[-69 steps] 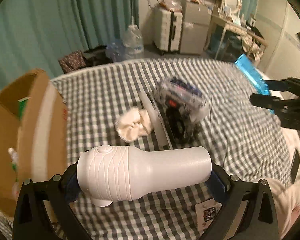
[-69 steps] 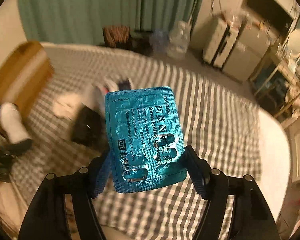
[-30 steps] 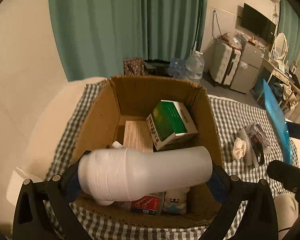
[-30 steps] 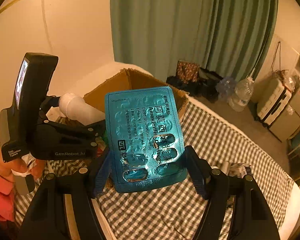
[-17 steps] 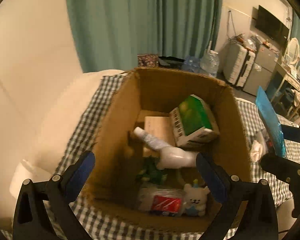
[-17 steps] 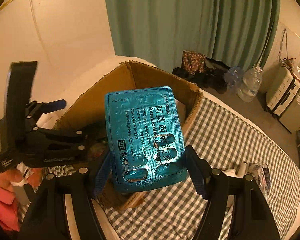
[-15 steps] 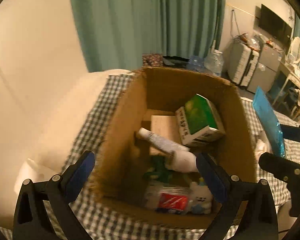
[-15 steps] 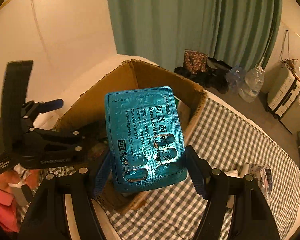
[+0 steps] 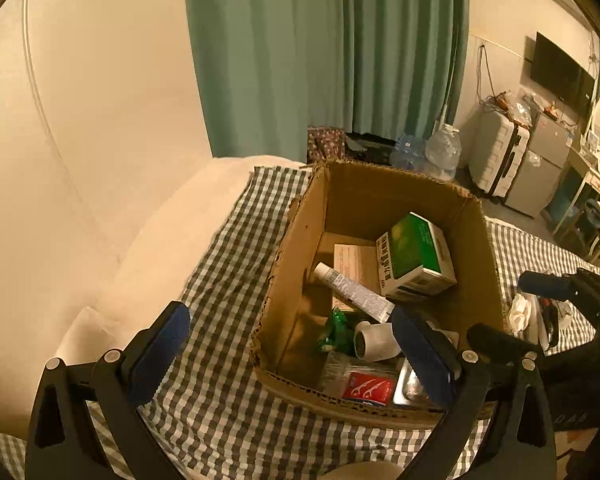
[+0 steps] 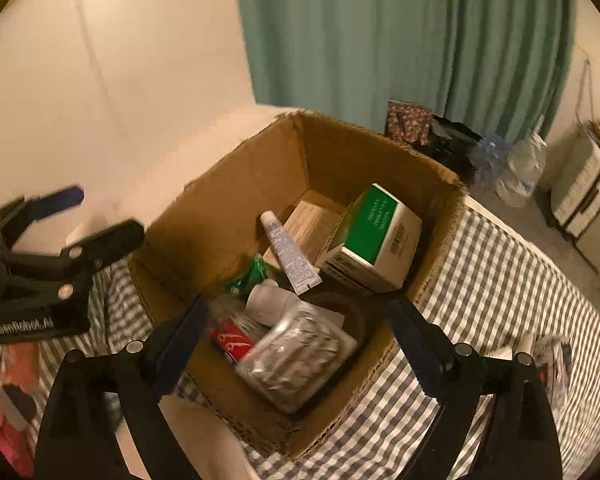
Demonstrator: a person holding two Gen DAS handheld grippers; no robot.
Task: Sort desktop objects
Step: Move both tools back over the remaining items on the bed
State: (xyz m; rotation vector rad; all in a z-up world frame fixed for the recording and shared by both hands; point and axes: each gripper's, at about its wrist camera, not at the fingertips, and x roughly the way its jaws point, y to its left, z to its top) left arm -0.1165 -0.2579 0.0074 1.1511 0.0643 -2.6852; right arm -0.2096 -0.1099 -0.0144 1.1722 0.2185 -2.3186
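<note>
An open cardboard box (image 9: 300,248) (image 10: 228,192) stands on the checked cloth. In it lie a green and white carton (image 9: 414,258) (image 10: 374,236), a white tube (image 9: 354,292) (image 10: 288,254), a white bottle (image 9: 374,346) (image 10: 270,300), a red packet (image 9: 368,388) (image 10: 234,340) and a pill blister lying silver side up (image 10: 296,356). My left gripper (image 9: 300,348) is open and empty at the box's near left corner. My right gripper (image 10: 300,340) is open and empty right above the box.
On the cloth right of the box lie a crumpled white tissue (image 9: 518,312) and a clear pouch of small items (image 9: 552,316) (image 10: 556,354). A pale cushioned edge (image 9: 160,248) runs left of the box. Curtain, suitcase and water bottles stand behind.
My left gripper opened and dropped the white bottle into the box. My right gripper opened and let the blue pill blister fall into the box, then moved closer over it.
</note>
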